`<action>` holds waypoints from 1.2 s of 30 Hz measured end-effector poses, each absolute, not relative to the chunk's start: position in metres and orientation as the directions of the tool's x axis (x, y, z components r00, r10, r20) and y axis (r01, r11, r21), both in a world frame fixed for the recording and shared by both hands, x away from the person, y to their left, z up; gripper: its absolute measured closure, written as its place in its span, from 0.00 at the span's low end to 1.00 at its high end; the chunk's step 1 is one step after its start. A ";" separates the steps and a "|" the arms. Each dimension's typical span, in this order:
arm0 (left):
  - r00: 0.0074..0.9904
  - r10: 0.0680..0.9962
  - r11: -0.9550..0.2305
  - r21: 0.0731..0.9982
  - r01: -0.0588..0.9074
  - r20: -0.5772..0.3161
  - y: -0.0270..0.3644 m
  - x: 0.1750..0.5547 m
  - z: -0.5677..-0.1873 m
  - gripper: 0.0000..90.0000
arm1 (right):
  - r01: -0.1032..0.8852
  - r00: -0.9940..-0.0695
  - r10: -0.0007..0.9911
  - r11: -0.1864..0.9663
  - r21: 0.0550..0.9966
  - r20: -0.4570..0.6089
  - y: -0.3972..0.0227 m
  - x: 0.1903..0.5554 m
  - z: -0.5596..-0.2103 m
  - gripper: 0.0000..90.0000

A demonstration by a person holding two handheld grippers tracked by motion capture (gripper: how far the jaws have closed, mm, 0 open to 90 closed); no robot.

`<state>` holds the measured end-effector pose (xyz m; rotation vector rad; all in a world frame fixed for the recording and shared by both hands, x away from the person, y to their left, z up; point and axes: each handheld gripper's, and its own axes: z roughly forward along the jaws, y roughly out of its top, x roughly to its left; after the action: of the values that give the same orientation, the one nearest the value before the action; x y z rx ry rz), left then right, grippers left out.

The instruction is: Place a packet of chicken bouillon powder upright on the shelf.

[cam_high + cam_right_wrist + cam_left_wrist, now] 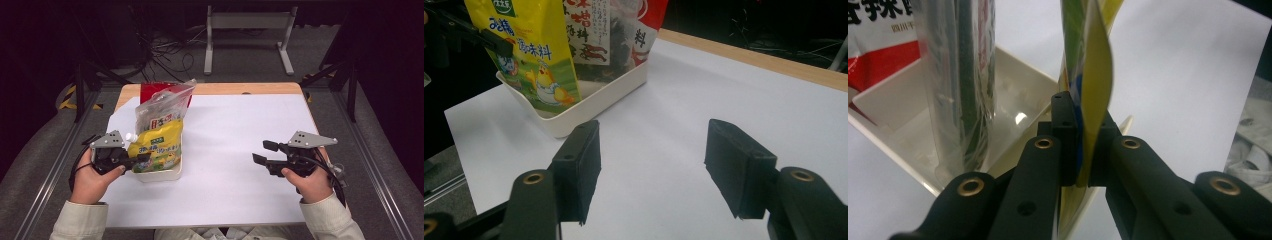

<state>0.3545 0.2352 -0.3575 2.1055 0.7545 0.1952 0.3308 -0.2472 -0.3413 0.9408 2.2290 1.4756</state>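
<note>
The left gripper (141, 159) is clamped on the edge of a yellow pouch (157, 145). In the left gripper view both pads pinch the thin yellow film (1095, 85) flat between them, with no gap on either side. The grip sits low on the pouch's near edge, which I judge lets the hand steer or lift the pouch without crushing its contents.

The yellow pouch stands upright at the near end of a shallow white tray (172, 175), which lies on the left part of the white sheet (240, 145) covering the table. Behind it in the same tray stands a clear bag (162, 107) holding dark contents and carrying a printed label. A red packet (150, 90) rises behind that at the far end. All three lean close together, so the tray walls and the neighbouring packets appear to keep them standing.

The right gripper (260, 152) is held above bare sheet, well apart from the tray, its jaws parted and nothing between them. In the right gripper view the two pads (584, 165) frame empty white surface, with the tray (574, 117) further off to the left. It points towards the tray, and I judge it is ready to assist.
</note>
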 end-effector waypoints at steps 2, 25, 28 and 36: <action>0.800 0.586 -0.450 0.768 0.455 -0.130 0.235 0.355 -0.359 0.96 | 0.353 -0.738 0.668 0.257 0.900 0.099 -0.247 0.331 -0.342 0.44; 0.746 0.643 -0.409 0.744 0.528 -0.176 0.244 0.362 -0.373 0.96 | 0.363 -0.740 0.664 0.257 0.896 0.109 -0.245 0.333 -0.344 0.43; 0.747 0.643 -0.412 0.746 0.524 -0.169 0.246 0.361 -0.372 0.92 | 0.363 -0.741 0.662 0.254 0.896 0.113 -0.246 0.333 -0.344 0.43; 0.736 0.658 -0.380 0.776 0.504 -0.156 0.248 0.352 -0.364 0.50 | 0.363 -0.737 0.666 0.248 0.898 0.114 -0.247 0.334 -0.343 0.41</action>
<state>0.3522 0.2479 -0.3642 2.0592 0.8772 0.2231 0.3339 -0.2466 -0.3432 0.9543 2.2344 1.4843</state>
